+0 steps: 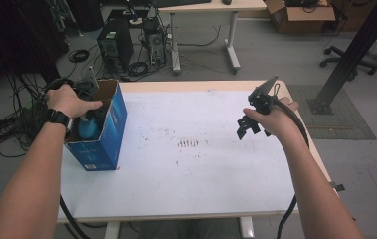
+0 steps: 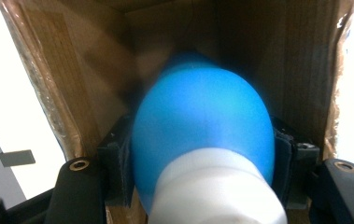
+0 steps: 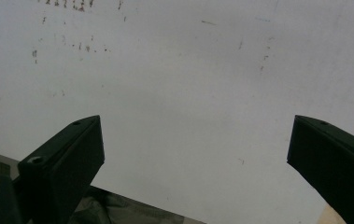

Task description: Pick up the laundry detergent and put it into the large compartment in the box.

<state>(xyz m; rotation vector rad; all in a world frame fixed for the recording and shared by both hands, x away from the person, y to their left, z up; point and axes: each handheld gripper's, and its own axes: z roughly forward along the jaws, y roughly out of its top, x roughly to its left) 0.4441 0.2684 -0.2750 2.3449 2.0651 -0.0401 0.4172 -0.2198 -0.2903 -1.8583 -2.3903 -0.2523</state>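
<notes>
Smooth blue bulb [image 2: 202, 126] (rubber, perhaps) in cardboard

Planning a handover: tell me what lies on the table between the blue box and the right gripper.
Nothing stands there: in the high view, between the blue box and the right gripper, the white tabletop is bare apart from small dark marks.

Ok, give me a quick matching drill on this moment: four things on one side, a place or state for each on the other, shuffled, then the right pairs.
Things
1. left gripper
2. right gripper
3. blue and white object
4. blue cardboard box

Places or states
A. stands at the table's left edge, open at the top
B. jaws wide apart, nothing between them, above the white tabletop
C. clamped between two black jaws inside the box
D. reaches down into the box, closed on something

Pairs: 1-D, 2-B, 3-C, 4-A
</notes>
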